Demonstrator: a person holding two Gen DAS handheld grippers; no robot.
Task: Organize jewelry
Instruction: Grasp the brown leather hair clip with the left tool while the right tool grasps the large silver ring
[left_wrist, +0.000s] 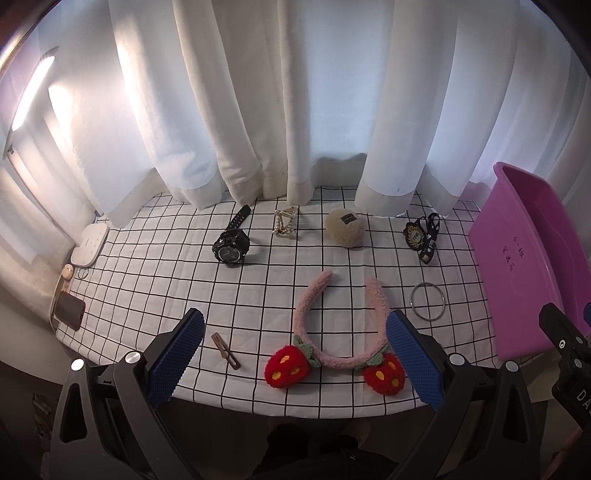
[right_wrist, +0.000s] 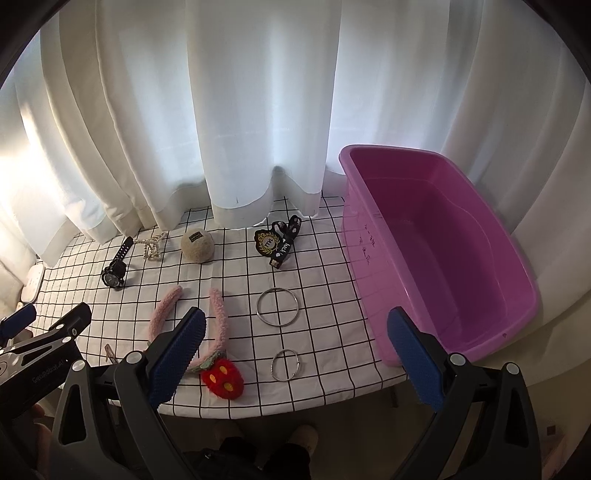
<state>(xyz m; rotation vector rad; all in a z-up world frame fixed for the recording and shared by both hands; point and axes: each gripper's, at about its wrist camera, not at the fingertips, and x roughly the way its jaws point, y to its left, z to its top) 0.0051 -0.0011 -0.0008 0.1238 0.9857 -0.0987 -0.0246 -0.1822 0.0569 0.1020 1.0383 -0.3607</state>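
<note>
A pink headband with two red strawberries (left_wrist: 334, 325) lies at the table's front edge; it also shows in the right wrist view (right_wrist: 218, 325). My left gripper (left_wrist: 295, 354) is open and empty, its jaws either side of the headband. A black watch (left_wrist: 232, 245), a pearl hair claw (left_wrist: 283, 221), a beige pompom (left_wrist: 345, 227), a black badge with ribbon (left_wrist: 423, 236), a brown hair clip (left_wrist: 225, 350) and a large silver bangle (left_wrist: 427, 302) lie around. A small silver ring (right_wrist: 286, 364) lies near the front. My right gripper (right_wrist: 295, 354) is open and empty above the front edge, beside the empty purple tub (right_wrist: 443, 258).
The checked tablecloth (left_wrist: 147, 288) covers the table. White curtains (left_wrist: 295, 110) hang along the back. A white device (left_wrist: 89, 245) and a dark phone (left_wrist: 69, 311) lie at the left edge. The tub (left_wrist: 532, 258) takes the right end.
</note>
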